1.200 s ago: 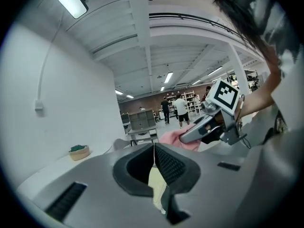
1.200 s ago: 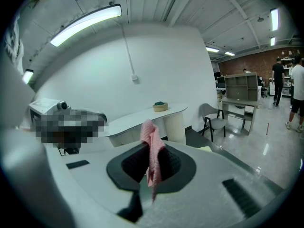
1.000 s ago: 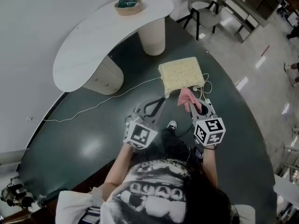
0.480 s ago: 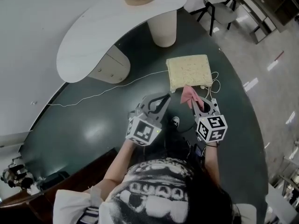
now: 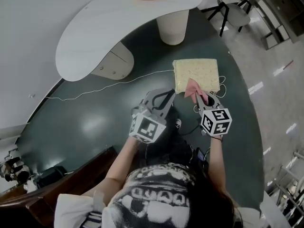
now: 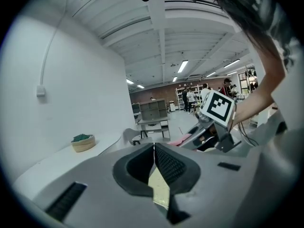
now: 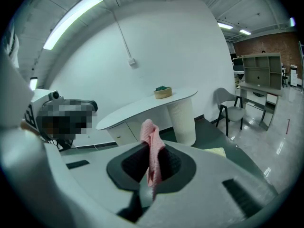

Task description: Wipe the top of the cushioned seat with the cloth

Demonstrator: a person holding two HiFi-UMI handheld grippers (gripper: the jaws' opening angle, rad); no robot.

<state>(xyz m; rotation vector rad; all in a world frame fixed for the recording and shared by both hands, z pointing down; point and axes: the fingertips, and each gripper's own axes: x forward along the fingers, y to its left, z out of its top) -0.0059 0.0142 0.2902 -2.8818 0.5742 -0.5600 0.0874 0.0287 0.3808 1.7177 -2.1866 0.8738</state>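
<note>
On the dark floor (image 5: 95, 132) sits the square cushioned seat (image 5: 196, 71), pale yellow with a speckled top. The pink cloth (image 5: 192, 88), crumpled, is over the seat's near edge, pinched in the right claw (image 5: 202, 98). The left claw (image 5: 165, 98) is clenched on nothing, near the seat's corner.

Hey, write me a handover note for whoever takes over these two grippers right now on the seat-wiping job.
Right gripper: shut on the pink cloth, at the near edge of the cushioned seat.
Left gripper: shut, empty, near the seat's near-left corner.
Done: cloth is in hand and at the seat.
Left: contact with the seat can't be told; wipe the whole top.
</note>
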